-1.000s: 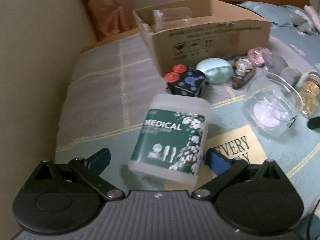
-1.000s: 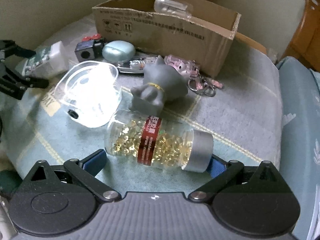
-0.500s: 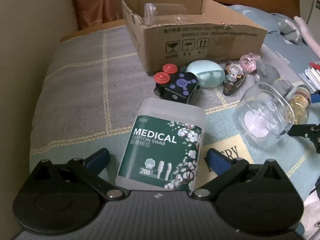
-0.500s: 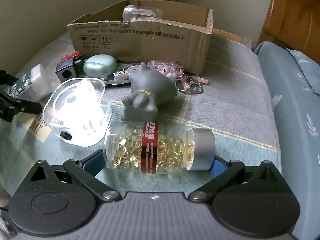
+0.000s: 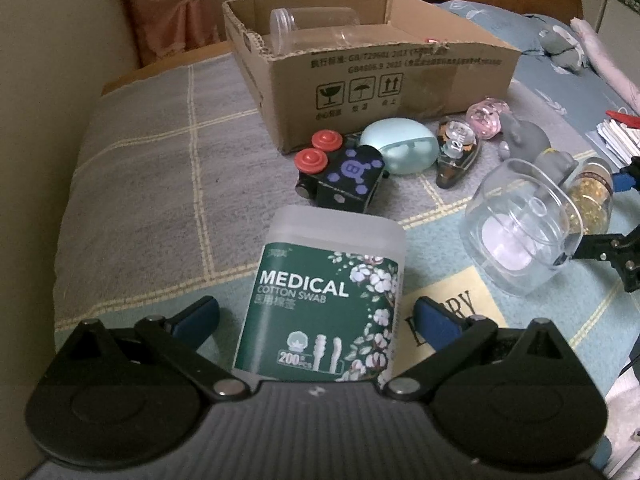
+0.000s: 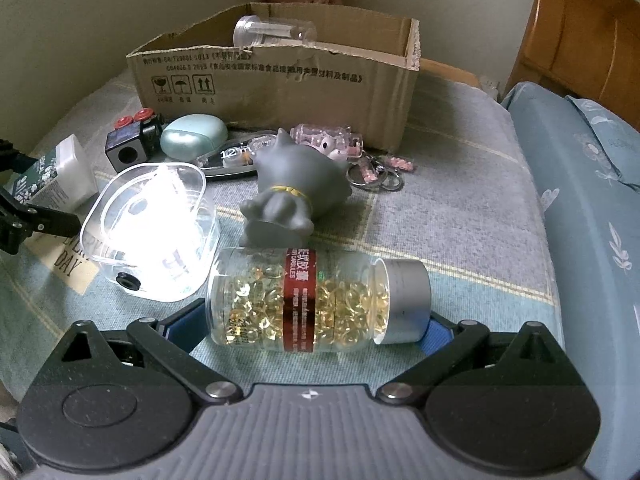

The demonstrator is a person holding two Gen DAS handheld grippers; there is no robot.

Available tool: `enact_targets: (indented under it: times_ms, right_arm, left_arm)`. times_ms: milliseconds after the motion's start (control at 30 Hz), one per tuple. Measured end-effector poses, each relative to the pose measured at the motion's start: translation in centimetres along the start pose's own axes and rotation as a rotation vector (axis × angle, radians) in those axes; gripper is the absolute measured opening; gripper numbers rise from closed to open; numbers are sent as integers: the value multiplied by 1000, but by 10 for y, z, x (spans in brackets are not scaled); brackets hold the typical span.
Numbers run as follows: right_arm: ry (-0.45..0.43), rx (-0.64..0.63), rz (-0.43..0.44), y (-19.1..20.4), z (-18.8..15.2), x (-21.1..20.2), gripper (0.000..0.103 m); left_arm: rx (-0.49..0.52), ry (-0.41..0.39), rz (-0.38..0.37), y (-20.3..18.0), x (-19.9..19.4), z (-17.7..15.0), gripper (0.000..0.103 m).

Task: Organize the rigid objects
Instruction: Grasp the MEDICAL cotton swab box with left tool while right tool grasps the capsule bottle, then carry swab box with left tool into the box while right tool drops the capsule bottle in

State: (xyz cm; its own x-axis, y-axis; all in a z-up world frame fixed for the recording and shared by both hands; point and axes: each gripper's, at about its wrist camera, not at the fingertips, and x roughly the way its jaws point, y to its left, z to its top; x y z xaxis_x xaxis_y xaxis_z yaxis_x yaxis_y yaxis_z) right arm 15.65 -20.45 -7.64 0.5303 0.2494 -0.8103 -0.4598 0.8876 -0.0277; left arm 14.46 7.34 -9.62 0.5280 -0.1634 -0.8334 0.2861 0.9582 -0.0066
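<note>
left gripper (image 5: 316,316) wide open astride frosted green-labelled cotton swab box (image 5: 324,300) | right gripper (image 6: 316,320) open, blue pads flanking capsule bottle (image 6: 316,300) | close squarely before lifting

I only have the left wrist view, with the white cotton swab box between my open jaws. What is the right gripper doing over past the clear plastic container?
Observer: The right gripper has its jaws on either side of a clear bottle of golden capsules that lies on its side. I cannot tell whether they are clamping it.
Operator: Which way does its cap face?
Observer: The silver cap points to that gripper's right, away from the clear plastic container.
Operator: Anything hidden behind the grey cat-like figurine?
Observer: Yes, a cluster of metal key rings lies just to its right.
</note>
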Motion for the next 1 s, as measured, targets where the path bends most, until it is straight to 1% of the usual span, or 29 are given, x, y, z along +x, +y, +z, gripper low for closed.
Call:
enact_targets:
  times_ms: [67,100,167,300,400,533,600,633,667,700,867,1000]
  right_arm:
    - [12,-1,0,0,2,1,103]
    - [19,0,-1,0,3,1,103]
    - [26,1,-4,0,5,2,103]
    - [11,5,-3,0,11,-3,103]
    - [1,-4,-10,1,13,-6,103]
    - [8,-20,-14,2,15,-7,103]
    - [6,-23,-23,2,15,-8,102]
    - [7,-28,-21,2,15,-9,101]
    - [12,-33,-25,2,16,-8,97]
    - [19,-37,-34,3,16,-8,97]
    - [29,-40,-10,1,15,-10,96]
    - [32,-54,13,0,16,-16,96]
  left_arm:
    - [7,0,-6,0,-1,0,98]
    - [7,-1,-10,-1,-1,1,93]
    - [18,-10,-13,-3,-4,2,85]
    - [40,-4,-15,-6,-8,4,74]
    - [58,0,-15,-7,-10,5,74]
    - [67,11,-8,-6,-10,7,73]
    - [62,22,-8,-5,-10,8,69]
    - [71,24,-12,-6,-11,9,68]
    - [85,28,-6,-7,-11,9,67]
    - [91,33,-1,-8,-11,9,67]
    - [77,46,-7,-7,-11,11,66]
    - [68,38,-9,-8,-16,12,66]
